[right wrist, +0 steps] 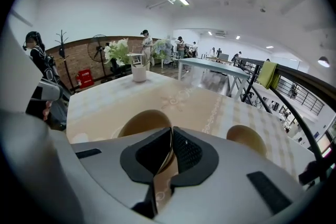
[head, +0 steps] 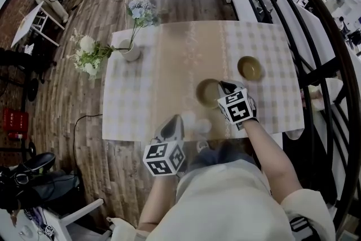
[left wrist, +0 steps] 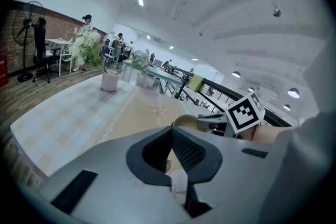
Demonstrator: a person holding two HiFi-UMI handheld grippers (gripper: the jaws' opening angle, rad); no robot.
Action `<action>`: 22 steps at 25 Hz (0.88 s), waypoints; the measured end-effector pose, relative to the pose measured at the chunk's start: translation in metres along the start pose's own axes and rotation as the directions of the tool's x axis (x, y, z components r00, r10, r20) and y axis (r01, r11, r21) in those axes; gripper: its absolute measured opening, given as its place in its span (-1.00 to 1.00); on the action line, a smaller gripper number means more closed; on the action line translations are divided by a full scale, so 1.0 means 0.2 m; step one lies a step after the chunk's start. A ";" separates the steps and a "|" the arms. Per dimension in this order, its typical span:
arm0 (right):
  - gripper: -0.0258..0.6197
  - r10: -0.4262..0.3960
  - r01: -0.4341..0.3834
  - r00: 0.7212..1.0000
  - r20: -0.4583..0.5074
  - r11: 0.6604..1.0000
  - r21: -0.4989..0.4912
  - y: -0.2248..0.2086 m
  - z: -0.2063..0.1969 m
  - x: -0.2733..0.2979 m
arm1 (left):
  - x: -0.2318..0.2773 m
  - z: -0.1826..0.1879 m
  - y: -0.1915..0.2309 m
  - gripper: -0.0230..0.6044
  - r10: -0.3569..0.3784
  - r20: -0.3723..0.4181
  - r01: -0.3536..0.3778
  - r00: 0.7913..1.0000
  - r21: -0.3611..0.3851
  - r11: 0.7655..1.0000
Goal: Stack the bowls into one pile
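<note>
Nearest you, your left gripper hangs at the table's close edge, well nearer you than the vase and a little to its right. Its ribbed dark pads are pressed together on nothing, so it's idle. Now the action: your right gripper is further right of the vase and is clenched on the rim of the near bowl. In the right gripper view you can see that thin rim pinched edge-on between the pads, with the rounded basin opening off to the left. So I'd call this the pick-up step: grip made, and the bowl looks to be sitting on the tablecloth rather than raised (hard to be sure from above). The far bowl waits further right of the vase again, just past your right gripper and apart from the near bowl, open side up and empty. Both bowls look alike: olive-brown, smooth, glossy like glazed ceramic, shallow and round, so they should nest neatly. The next move, as I read it, calls for a level lift, a short carry to the right and away, then a centred, gentle lowering into the far bowl. A one-sided rim pinch on a slick glaze could let it tilt or slip. The cloth is soft, pale checks with a tan patterned band. Farthest, the white rounded vase holds white flowers leaning left.
</note>
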State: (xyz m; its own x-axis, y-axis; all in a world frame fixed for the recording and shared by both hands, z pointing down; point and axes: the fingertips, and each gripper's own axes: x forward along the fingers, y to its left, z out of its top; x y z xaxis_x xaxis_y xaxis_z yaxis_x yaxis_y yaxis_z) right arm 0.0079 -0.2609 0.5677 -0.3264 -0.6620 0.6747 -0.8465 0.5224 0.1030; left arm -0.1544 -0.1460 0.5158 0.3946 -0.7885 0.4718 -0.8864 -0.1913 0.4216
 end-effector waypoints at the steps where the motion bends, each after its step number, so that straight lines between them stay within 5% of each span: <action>1: -0.89 -0.004 0.004 1.000 -0.005 1.000 0.001 -0.01 -0.01 0.01 | 0.00 0.00 0.00 -0.92 0.000 -0.003 0.000 1.000 -0.001 1.000; 22: -0.70 -0.025 0.031 0.993 -0.119 0.998 0.049 -0.06 -0.23 0.14 | 0.06 0.00 0.02 -0.92 -0.012 -0.028 0.012 1.000 0.011 1.000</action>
State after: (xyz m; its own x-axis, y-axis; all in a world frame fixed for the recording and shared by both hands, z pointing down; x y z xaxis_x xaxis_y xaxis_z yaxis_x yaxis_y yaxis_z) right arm 0.0280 -0.2600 0.6185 -0.2528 -0.6066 0.7537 -0.8758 0.4745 0.0882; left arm -0.1544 -0.1565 0.5228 0.4114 -0.7696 0.4883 -0.8842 -0.2070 0.4187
